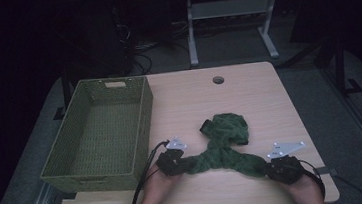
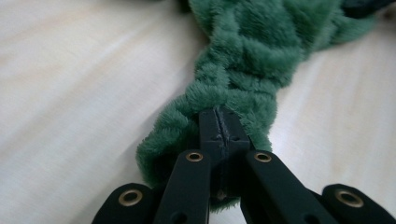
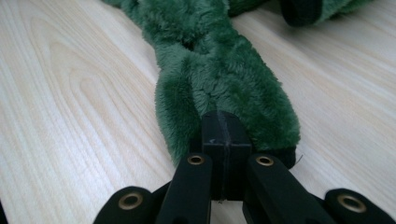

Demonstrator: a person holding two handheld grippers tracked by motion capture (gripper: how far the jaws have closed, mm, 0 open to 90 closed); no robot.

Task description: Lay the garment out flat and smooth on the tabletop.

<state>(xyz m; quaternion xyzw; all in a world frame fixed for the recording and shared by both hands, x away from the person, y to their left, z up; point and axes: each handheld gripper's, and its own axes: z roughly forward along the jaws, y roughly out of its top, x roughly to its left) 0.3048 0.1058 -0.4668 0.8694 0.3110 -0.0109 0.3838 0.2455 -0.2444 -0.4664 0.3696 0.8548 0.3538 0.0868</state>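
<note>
the green fleece lies rumpled on the table, at 3 o'clock of the basket. left gripper and right gripper each pinch one end of it, jaws pressed together. lift both ends evenly, keeping the fleece taut, before swinging toward 9 o'clock.

The woven basket is taken as the landmark. Its tall right wall blocks any low sideways passage on the table's left side. Just right of its near corner, the left gripper is crowded close. Farther right of the basket, the green fleece cloth is spread across the near middle. Beyond the cloth, right of the basket's far end, open tabletop is left around a small round hole.
</note>
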